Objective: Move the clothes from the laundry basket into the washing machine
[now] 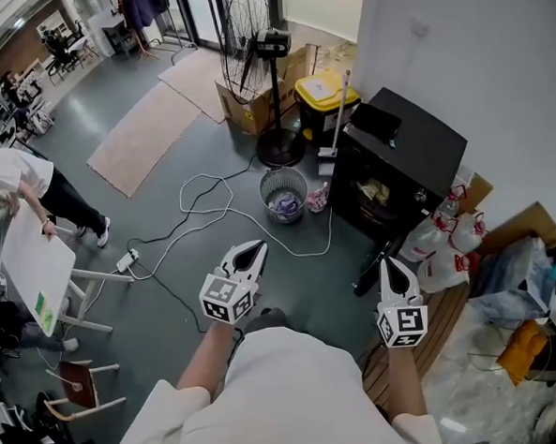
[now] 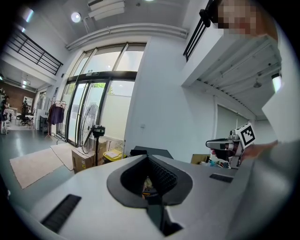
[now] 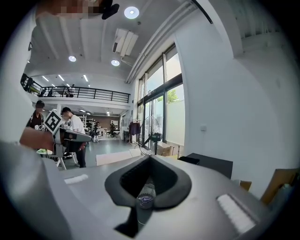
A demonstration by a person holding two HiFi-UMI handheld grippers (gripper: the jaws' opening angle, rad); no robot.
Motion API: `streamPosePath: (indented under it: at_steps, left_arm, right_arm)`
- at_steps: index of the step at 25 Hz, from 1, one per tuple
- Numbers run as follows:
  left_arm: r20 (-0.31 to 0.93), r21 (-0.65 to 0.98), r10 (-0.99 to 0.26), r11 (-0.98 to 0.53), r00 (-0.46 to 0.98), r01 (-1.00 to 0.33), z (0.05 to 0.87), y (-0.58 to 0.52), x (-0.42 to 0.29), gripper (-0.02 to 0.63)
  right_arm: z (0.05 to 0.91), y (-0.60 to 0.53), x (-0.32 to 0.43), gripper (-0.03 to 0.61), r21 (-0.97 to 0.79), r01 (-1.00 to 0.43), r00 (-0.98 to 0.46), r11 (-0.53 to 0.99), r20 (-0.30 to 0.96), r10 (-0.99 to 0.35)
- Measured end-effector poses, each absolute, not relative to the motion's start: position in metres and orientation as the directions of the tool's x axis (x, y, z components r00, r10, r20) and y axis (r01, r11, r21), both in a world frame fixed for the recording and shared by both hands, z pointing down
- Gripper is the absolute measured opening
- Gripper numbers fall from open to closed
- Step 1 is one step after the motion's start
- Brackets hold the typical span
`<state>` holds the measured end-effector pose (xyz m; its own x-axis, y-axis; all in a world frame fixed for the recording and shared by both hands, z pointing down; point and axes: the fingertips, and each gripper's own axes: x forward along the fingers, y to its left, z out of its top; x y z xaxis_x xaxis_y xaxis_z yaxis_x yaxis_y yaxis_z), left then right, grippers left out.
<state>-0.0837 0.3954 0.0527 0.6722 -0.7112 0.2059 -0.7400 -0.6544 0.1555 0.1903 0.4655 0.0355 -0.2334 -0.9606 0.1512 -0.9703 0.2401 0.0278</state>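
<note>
A round wire laundry basket (image 1: pixel 284 193) with a few clothes in it stands on the grey floor ahead of me. To its right is the black washing machine (image 1: pixel 414 142), its front opening (image 1: pixel 373 194) showing some laundry inside. My left gripper (image 1: pixel 255 252) hangs over the floor short of the basket, jaws together with nothing in them. My right gripper (image 1: pixel 394 267) is in front of the machine, shut and empty. In the left gripper view the right gripper (image 2: pixel 211 143) shows at the right. The right gripper view has the left gripper (image 3: pixel 86 137) at its left, and the basket (image 3: pixel 146 191) shows past the jaws.
A standing fan (image 1: pixel 272 95), a cardboard box (image 1: pixel 252 105) and a yellow bin (image 1: pixel 325 96) stand behind the basket. White cable (image 1: pixel 211 206) loops over the floor. Tied white bags (image 1: pixel 444 248) lie right of the machine. A person (image 1: pixel 32 189) bends at a white table (image 1: pixel 38 264) far left.
</note>
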Motion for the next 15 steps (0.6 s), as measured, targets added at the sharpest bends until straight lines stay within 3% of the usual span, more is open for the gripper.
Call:
streamPosePath:
  at_steps: [15]
  left_arm:
    - [0.213, 0.169, -0.643, -0.717, 0.736, -0.676, 0.075, 0.250, -0.086, 0.006]
  right_arm:
    - [0.057, 0.341, 0.183, 0.011, 0.027, -0.989, -0.142, 0.147, 0.155, -0.978]
